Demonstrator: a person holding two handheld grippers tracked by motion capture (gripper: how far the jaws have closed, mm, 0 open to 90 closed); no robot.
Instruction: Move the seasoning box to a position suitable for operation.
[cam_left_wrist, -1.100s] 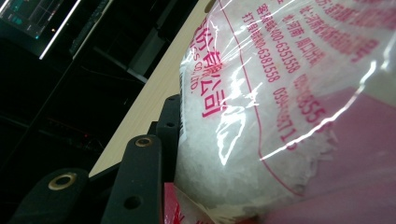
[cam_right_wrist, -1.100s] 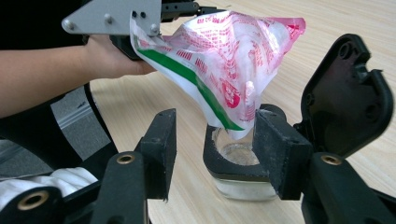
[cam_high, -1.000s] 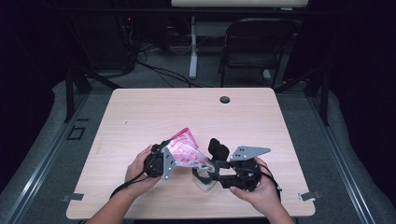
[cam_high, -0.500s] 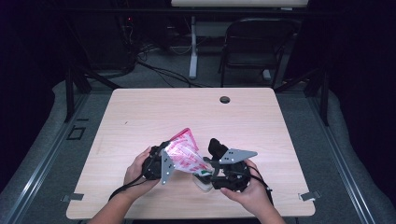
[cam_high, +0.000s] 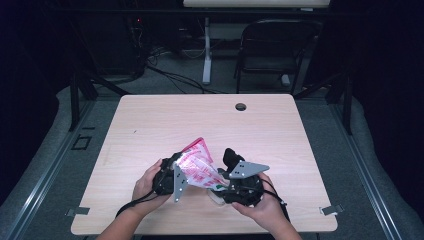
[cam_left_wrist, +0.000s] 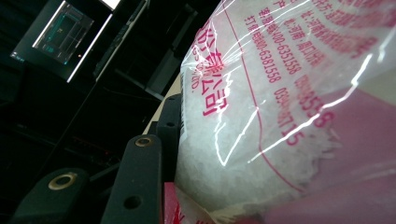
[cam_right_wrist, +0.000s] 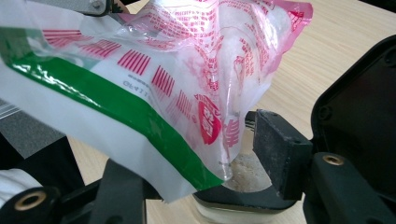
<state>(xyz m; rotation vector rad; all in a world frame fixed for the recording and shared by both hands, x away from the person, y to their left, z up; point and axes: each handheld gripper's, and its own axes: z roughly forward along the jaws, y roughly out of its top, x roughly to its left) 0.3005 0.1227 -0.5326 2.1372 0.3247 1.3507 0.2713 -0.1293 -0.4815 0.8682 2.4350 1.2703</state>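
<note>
**Bag tipped over the jar at the near edge of the table**

Here we are, close to the person's side of the table (cam_high: 150, 125): the left gripper (cam_high: 170, 176) has a plastic bag (cam_high: 199, 165) clamped between its jaws, about half closed around the bulging pack, and holds it up at a slant. In the left gripper view the film presses right against the black jaw, and white grains (cam_left_wrist: 219, 154) crowd behind the pink print. That bag looks soft and crinkly, and its load will shift as it tilts, so I'd judge the safest grip to be across the full belly, just where the jaws sit now; the slick film could slide if pinched at an empty corner.

Over to the right gripper (cam_high: 235, 186): its jaws wrap a small clear jar (cam_right_wrist: 243, 186), standing on the table under the bag's lowest corner. The jar looks stiff and light, easy to knock, so holding it around its rim makes sense. Inside, a pale crumbly layer (cam_right_wrist: 245, 170) shows already. The bag's corner hangs just above the mouth; whether it's cut open, I can't tell.
</note>
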